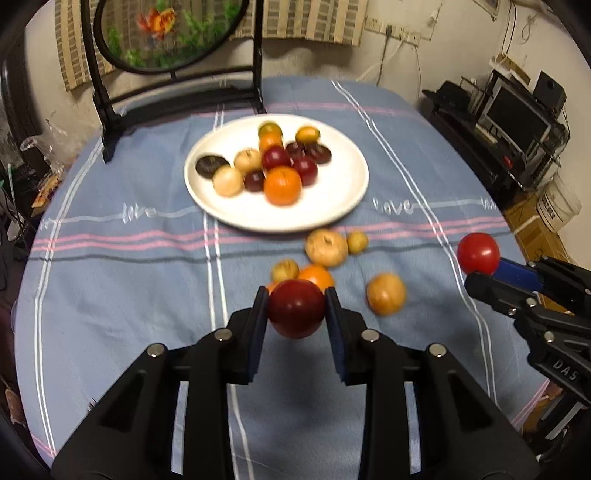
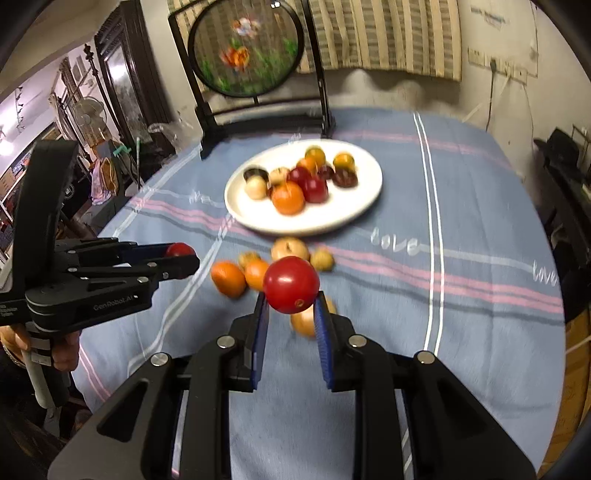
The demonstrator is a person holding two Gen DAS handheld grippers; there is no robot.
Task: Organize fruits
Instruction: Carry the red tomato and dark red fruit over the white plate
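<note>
Blue striped tablecloth (image 1: 110,295), round goldfish screen (image 1: 166,33)

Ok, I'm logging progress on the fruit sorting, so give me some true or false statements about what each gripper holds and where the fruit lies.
1. The left gripper is shut on a dark red fruit. True.
2. The right gripper is open and holds nothing. False: it is shut on a bright red fruit.
3. The white plate holds no fruit. False: several fruits lie on it.
4. Some fruits lie on the blue tablecloth in front of the plate. True.
5. Both held fruits are oranges. False: both are red.
</note>
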